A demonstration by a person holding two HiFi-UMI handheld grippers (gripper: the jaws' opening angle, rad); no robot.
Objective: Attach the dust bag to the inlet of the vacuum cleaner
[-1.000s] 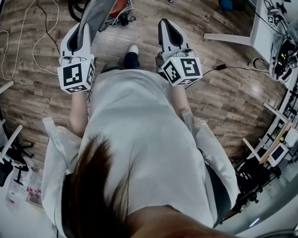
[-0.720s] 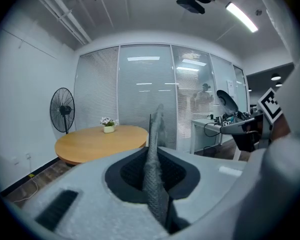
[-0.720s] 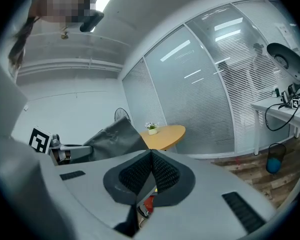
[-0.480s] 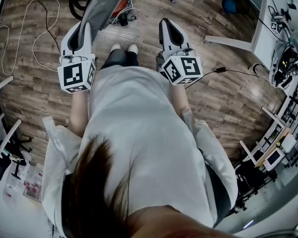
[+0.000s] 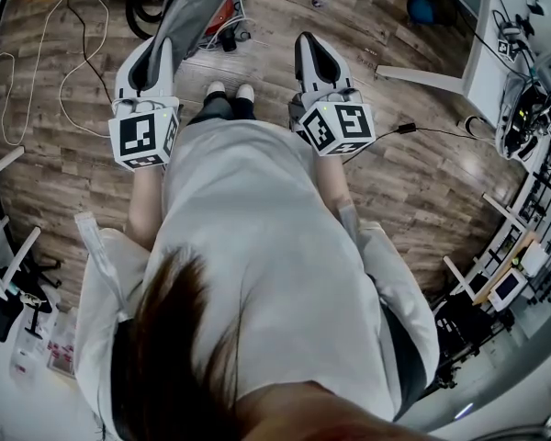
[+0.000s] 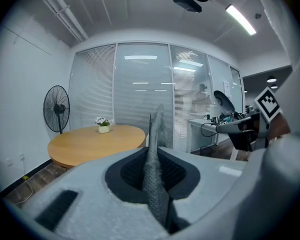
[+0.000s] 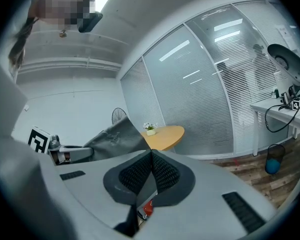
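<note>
1. The left gripper has its jaws clenched on the grey dust bag, which it holds out ahead.
2. The right gripper has its jaws clenched on nothing.
3. Grip firmly and line the bag's opening up with the vacuum cleaner on the far floor.

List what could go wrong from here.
1. The left gripper pinches only a thin edge of the dust bag, and the right gripper is shut and empty. The loose bag could slip or swing.
2. Cable loops lie on the floor beside the vacuum cleaner. Feet or the bag might snag.
</note>
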